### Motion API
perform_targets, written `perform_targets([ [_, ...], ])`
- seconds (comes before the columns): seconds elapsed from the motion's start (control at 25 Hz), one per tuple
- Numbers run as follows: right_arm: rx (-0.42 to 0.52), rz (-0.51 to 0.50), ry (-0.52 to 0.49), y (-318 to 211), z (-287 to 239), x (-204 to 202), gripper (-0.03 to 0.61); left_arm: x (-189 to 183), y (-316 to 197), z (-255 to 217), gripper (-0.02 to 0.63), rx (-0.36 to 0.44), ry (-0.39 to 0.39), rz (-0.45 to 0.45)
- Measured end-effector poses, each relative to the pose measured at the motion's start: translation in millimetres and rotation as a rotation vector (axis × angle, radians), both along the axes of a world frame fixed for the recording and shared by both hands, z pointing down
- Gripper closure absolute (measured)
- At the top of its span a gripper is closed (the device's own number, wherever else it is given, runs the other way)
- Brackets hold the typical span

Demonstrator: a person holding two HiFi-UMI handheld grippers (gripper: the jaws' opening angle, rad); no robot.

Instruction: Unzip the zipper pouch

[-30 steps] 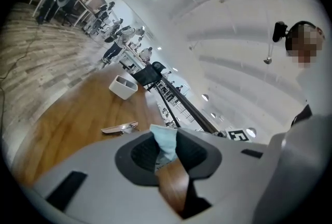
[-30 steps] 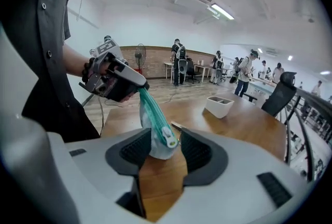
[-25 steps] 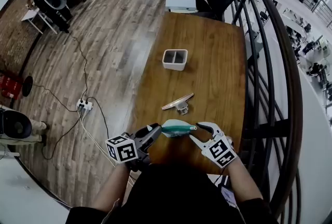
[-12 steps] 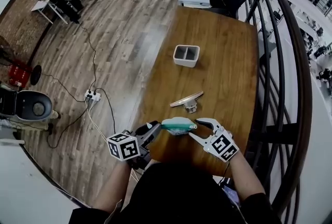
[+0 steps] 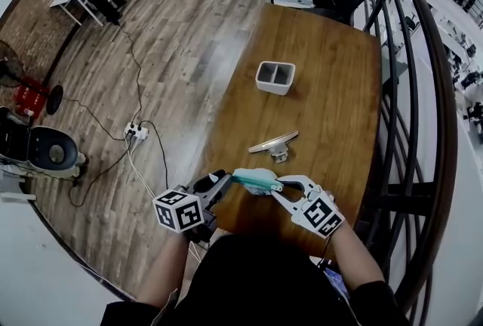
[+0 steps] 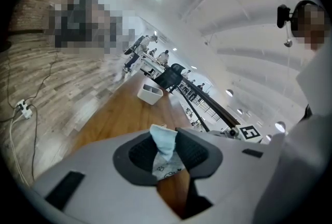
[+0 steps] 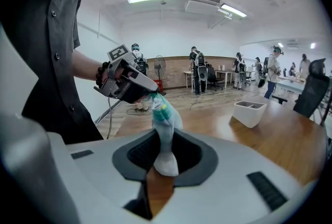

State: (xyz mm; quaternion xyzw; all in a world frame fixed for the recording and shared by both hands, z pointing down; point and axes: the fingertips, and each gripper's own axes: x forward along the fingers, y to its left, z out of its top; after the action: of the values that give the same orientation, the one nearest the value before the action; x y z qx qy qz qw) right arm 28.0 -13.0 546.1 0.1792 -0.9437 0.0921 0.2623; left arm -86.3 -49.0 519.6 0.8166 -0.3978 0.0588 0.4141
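Head view: the zipper pouch (image 5: pixel 255 180) hangs above the bench (image 5: pixel 324 83) at its six o'clock edge. The left gripper (image 5: pixel 225 182) jaws pinch one end. The right gripper (image 5: pixel 281 186) jaws have just been closing on the other. Gripping fabric rather than the pull could jam the zipper. The wooden bench stands on a plank floor (image 5: pixel 173 30).

The long brown wooden counter (image 5: pixel 332 90) carried a white rectangular two-compartment box (image 5: pixel 275 78) toward its far end. Nearer the person, a thin flat beige slab (image 5: pixel 274 143) rested tilted on a small grey stand.
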Motion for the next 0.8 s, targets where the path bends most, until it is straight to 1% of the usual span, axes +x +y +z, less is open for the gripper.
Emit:
perform_targets([
  [0.2,0.006,0.039,-0.027,-3.5,-11.9,10.8,0.518,5.1,-2.5,-6.2,0.477,0.044,-0.067,0.033],
  [0.28,0.013,0.062,-0.031,-5.2,-16.3,15.1,0.518,4.4,-2.0,-7.9,0.453,0.059,-0.087,0.039],
  [0.48,0.035,0.147,-0.019,-9.9,-24.8,28.5,0.520,-8.7,0.7,-14.9,0.408,0.083,-0.098,0.021],
  [0.6,0.049,0.182,0.001,-10.1,-27.5,36.8,0.520,-13.6,1.5,-21.5,0.405,0.124,-0.158,0.026],
  [0.68,0.051,0.195,0.009,-8.6,-28.0,40.3,0.520,-4.3,4.6,-28.5,0.405,0.150,-0.173,0.071],
  [0.72,0.050,0.201,0.011,-7.7,-28.1,41.6,0.520,6.7,8.4,-33.3,0.407,0.156,-0.159,0.112],
  [0.8,0.045,0.217,0.015,-6.8,-28.0,42.9,0.520,37.6,19.7,-43.2,0.420,0.146,-0.097,0.211],
])
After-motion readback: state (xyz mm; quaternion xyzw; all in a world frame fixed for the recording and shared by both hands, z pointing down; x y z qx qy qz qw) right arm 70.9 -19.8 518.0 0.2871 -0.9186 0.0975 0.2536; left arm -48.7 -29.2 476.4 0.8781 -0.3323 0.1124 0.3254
